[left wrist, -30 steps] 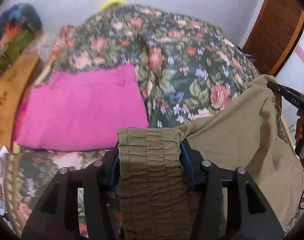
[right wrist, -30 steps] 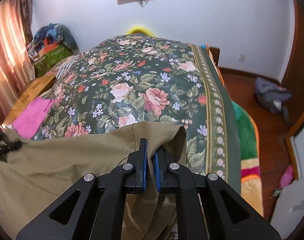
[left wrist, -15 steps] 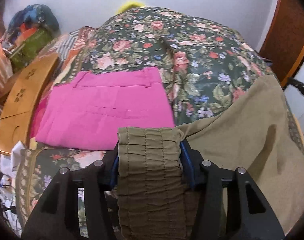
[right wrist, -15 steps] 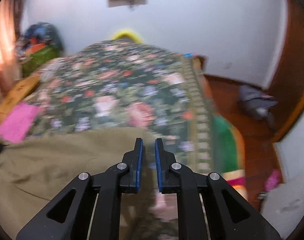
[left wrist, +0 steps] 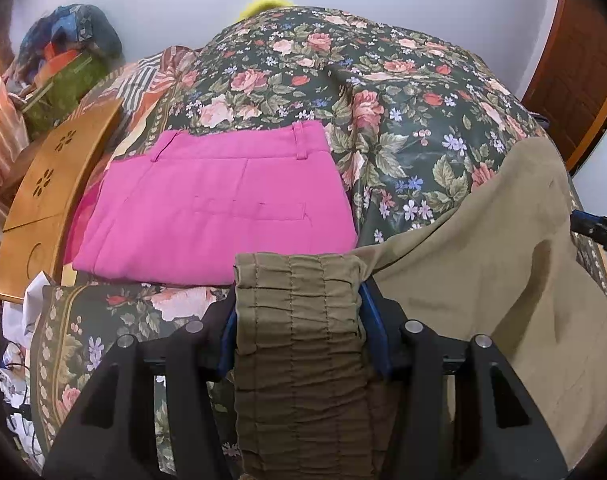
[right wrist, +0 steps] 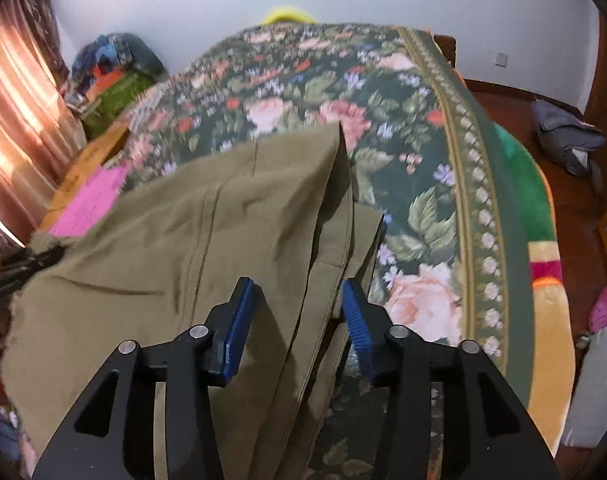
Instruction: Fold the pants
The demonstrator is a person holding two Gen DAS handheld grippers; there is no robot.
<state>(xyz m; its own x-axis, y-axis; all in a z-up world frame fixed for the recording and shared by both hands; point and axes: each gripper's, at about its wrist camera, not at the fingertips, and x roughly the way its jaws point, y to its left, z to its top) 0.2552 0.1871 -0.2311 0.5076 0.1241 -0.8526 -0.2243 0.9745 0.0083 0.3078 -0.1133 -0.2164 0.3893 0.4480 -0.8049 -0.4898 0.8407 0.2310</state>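
Olive-green pants [left wrist: 503, 264] lie spread across the near edge of a floral bedspread. My left gripper [left wrist: 297, 304] is shut on their gathered elastic waistband [left wrist: 299, 340], which fills the space between its blue pads. In the right wrist view my right gripper [right wrist: 299, 312] is open, its blue pads apart just above the pants' leg end [right wrist: 231, 232], holding nothing. The leg hems lie folded over near the right finger. The right gripper's tip also shows at the right edge of the left wrist view [left wrist: 599, 232].
Folded pink pants [left wrist: 219, 204] lie on the floral bed [left wrist: 383, 80] beyond my left gripper. A wooden lap tray [left wrist: 51, 184] and a pile of clothes [left wrist: 67, 60] sit left of the bed. A grey bag [right wrist: 567, 140] lies on the wooden floor to the right.
My right gripper let go of the pants' leg end and opened; the leg now lies on the bed. My left gripper kept its hold on the waistband and moved slightly lower.
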